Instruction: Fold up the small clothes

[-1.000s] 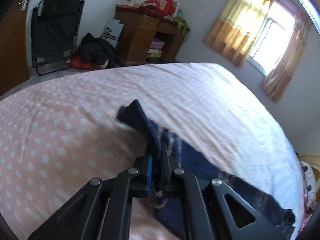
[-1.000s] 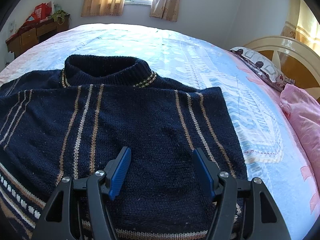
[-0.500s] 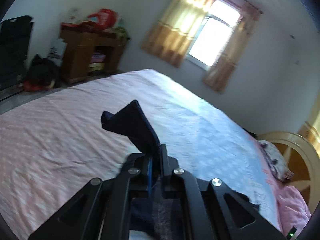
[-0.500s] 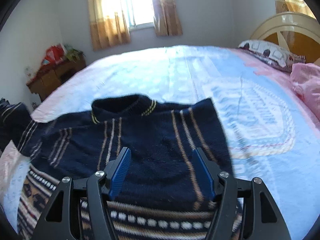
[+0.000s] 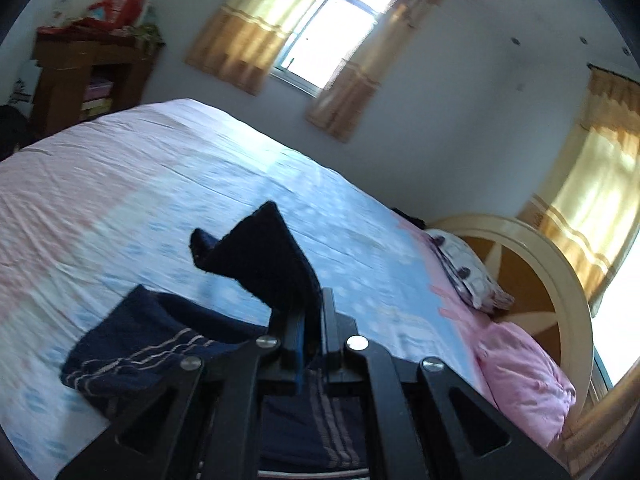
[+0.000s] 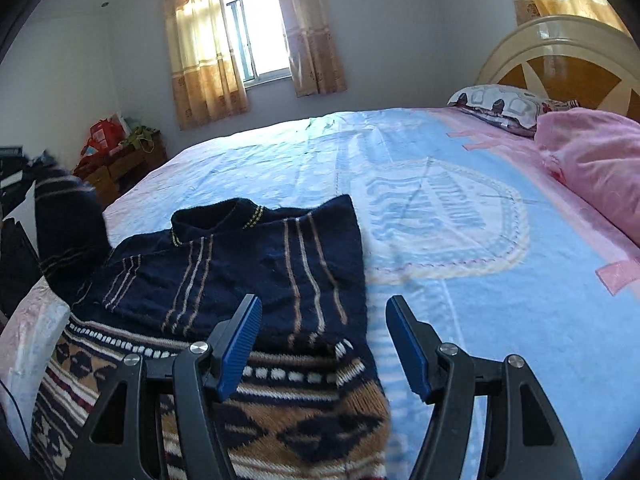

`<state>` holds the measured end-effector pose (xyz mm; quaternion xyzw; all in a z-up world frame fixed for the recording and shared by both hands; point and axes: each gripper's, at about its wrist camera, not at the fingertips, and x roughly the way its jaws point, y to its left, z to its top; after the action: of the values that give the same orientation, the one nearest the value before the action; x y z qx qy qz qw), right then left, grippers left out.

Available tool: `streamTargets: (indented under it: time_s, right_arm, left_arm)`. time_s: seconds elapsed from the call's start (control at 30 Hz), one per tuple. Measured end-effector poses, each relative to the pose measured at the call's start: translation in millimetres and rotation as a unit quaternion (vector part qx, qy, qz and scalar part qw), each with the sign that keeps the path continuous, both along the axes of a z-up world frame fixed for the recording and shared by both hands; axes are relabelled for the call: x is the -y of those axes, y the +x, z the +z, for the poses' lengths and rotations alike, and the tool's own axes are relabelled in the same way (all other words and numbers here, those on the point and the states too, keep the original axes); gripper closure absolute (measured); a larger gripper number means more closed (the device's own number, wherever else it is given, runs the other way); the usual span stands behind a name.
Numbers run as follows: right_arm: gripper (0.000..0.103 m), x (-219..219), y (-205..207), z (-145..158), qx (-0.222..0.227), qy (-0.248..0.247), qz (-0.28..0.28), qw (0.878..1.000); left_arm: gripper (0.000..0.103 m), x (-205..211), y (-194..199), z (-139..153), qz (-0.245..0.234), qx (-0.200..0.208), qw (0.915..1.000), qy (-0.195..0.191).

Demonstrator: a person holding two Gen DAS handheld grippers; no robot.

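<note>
Navy knitted sweater [image 6: 256,280] is lying spread on a pale blue and pink bedsheet [image 6: 460,248], its sleeve [image 5: 264,260] being held up, clamped in the left gripper [image 5: 316,320]. The right gripper [image 6: 322,344] is hovering over the sweater's hem, jaws wide with nothing between them. Sunlight is coming through a curtained window [image 6: 260,36]; a cream headboard [image 6: 560,52] is standing behind a patterned pillow [image 6: 500,108].

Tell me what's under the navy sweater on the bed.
The sweater lies flat on the blue and pink bedsheet, which shows all around it. Whatever sits beneath the sweater's body is covered. Its sleeve is lifted off the bed in the left gripper.
</note>
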<state>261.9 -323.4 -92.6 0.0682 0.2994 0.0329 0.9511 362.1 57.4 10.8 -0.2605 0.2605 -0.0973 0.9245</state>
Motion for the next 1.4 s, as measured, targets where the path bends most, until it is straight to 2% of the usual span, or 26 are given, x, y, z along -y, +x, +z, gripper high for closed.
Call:
streamTargets:
  time_s: [0.2, 0.37, 0.47, 0.7, 0.77, 0.87, 0.93, 0.97, 1.0, 1.07, 1.17, 1.2, 1.33, 1.37, 1.4]
  right_arm:
    - [0.038, 8, -2, -12, -0.006, 0.017, -0.002, 1.0]
    - [0.038, 7, -5, -17, -0.004, 0.024, 0.0, 1.0]
    - [0.038, 5, -5, -20, -0.007, 0.024, 0.002, 1.0]
    - [0.037, 3, 0, -30, -0.025, 0.027, 0.006, 0.999]
    - [0.037, 5, 2, -33, -0.031, 0.035, 0.007, 0.999]
    - [0.037, 13, 6, -38, -0.044, 0.055, 0.001, 0.997]
    - [0.037, 18, 8, -41, -0.053, 0.066, -0.004, 0.996]
    - [0.037, 19, 8, -42, -0.056, 0.069, -0.006, 0.996]
    - [0.037, 20, 8, -43, -0.057, 0.071, -0.007, 0.996]
    - [0.037, 18, 8, -42, -0.054, 0.069, -0.004, 0.996]
    - [0.037, 18, 6, -41, -0.048, 0.07, 0.0, 0.996]
    - [0.037, 19, 5, -40, -0.046, 0.071, 0.0, 0.996]
    - [0.037, 22, 0, -34, -0.031, 0.077, -0.003, 0.997]
    - [0.037, 21, -1, -31, -0.029, 0.073, -0.004, 0.997]
    - [0.037, 19, -1, -26, -0.027, 0.066, -0.005, 0.997]
  left_arm:
    - [0.098, 56, 4, 3, -0.035, 0.002, 0.9993, -0.006]
    - [0.098, 101, 12, -12, -0.058, -0.007, 0.9982, -0.009]
    - [0.098, 133, 16, -28, -0.06, -0.006, 0.9978, 0.03]
    - [0.096, 185, 25, -72, -0.068, -0.042, 0.9924, 0.094]
    - [0.094, 198, 25, -84, -0.066, -0.062, 0.986, 0.14]
    - [0.079, 215, 12, -90, -0.089, -0.058, 0.9709, 0.215]
    - [0.058, 220, -5, -87, -0.102, -0.032, 0.9606, 0.256]
    - [0.039, 219, -17, -84, -0.103, -0.01, 0.9549, 0.278]
    - [0.026, 215, -27, -81, -0.099, 0.008, 0.9503, 0.295]
    - [0.022, 197, -51, -76, -0.086, 0.046, 0.9403, 0.326]
    - [0.01, 156, -62, -80, -0.051, 0.053, 0.9273, 0.367]
    - [0.007, 140, -64, -84, -0.032, 0.047, 0.9243, 0.378]
    - [0.007, 56, -53, -107, 0.078, -0.026, 0.9051, 0.417]
    - [0.007, 31, -48, -114, 0.109, -0.055, 0.9011, 0.416]
    - [0.007, 11, -43, -121, 0.126, -0.083, 0.9005, 0.408]
